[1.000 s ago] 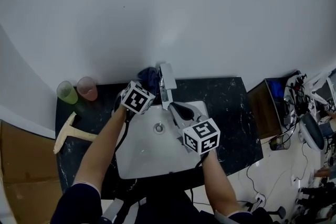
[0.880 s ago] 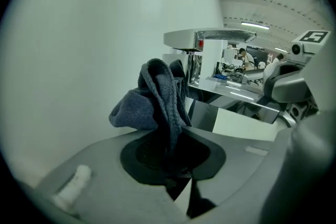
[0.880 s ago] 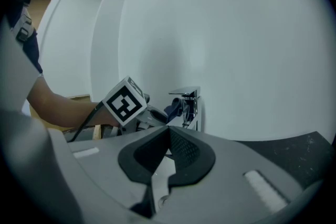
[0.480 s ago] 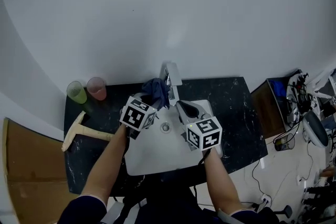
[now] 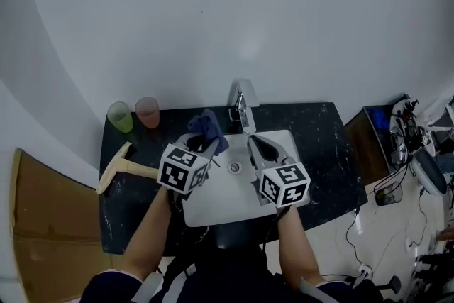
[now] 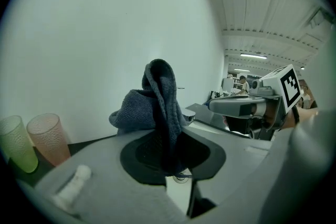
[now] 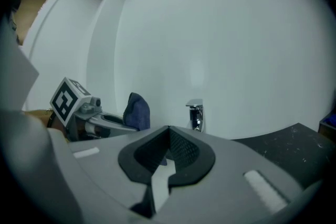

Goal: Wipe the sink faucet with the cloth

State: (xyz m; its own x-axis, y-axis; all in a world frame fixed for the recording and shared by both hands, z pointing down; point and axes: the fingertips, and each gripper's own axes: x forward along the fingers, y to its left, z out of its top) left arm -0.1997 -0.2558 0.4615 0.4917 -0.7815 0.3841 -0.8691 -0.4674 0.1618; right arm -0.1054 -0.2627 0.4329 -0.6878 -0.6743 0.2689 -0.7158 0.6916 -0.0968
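Now: cloth gripped, faucet not yet wiped.
Head view: cloth (image 5: pixel 207 125) sits at eight o'clock of the faucet (image 5: pixel 242 104), near. Left gripper view: left gripper (image 6: pixel 173 162) pinches it (bunched upward). Right gripper view: right gripper (image 7: pixel 167 157) pressed together, empty. Next, press cloth onto spout.

1. My left gripper (image 5: pixel 203 145) sits near the faucet (image 5: pixel 242 104), on its left side, tipped slightly downward, jaws clamped on the cloth (image 5: pixel 207 125).
2. My right gripper (image 5: pixel 257 144) sits just in front of the faucet, jaws closed together, empty.
3. My left forearm (image 5: pixel 152 223) and right forearm (image 5: pixel 292 238) both reach toward the faucet, roughly parallel.
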